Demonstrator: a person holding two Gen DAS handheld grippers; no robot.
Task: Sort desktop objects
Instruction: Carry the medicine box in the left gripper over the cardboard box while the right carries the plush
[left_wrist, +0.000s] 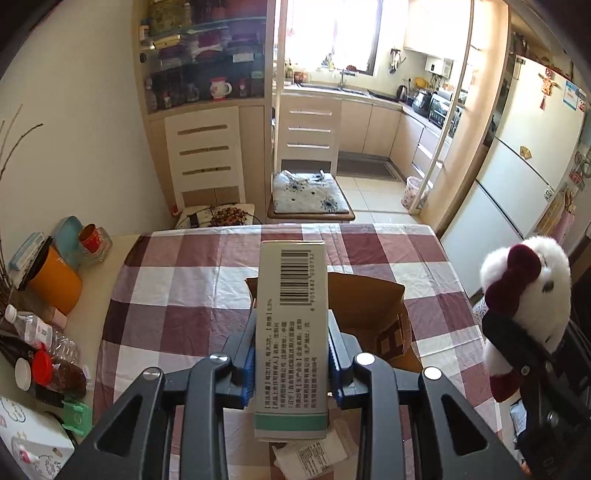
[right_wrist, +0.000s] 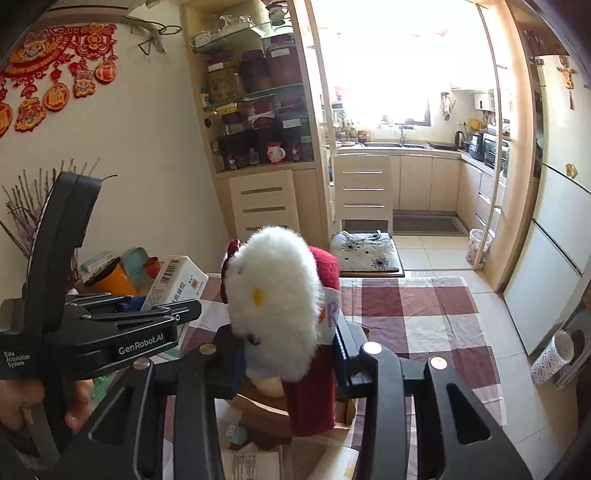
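My left gripper (left_wrist: 291, 354) is shut on a long white medicine box (left_wrist: 291, 332) with a barcode and a green band, held above the checked tablecloth (left_wrist: 192, 288). The same box (right_wrist: 173, 284) and the left gripper (right_wrist: 147, 314) show at the left of the right wrist view. My right gripper (right_wrist: 288, 354) is shut on a white plush toy (right_wrist: 277, 299) with red clothes and a red bow. That toy (left_wrist: 524, 291) hangs at the right edge of the left wrist view. An open brown cardboard box (left_wrist: 369, 314) sits on the table below both.
Bottles (left_wrist: 44, 354), an orange cup (left_wrist: 55, 284) and a tissue pack (left_wrist: 29, 439) crowd the table's left edge. A small white packet (left_wrist: 314, 454) lies near the front. Two chairs (left_wrist: 207, 166) stand beyond the table, with a fridge (left_wrist: 517, 155) at the right.
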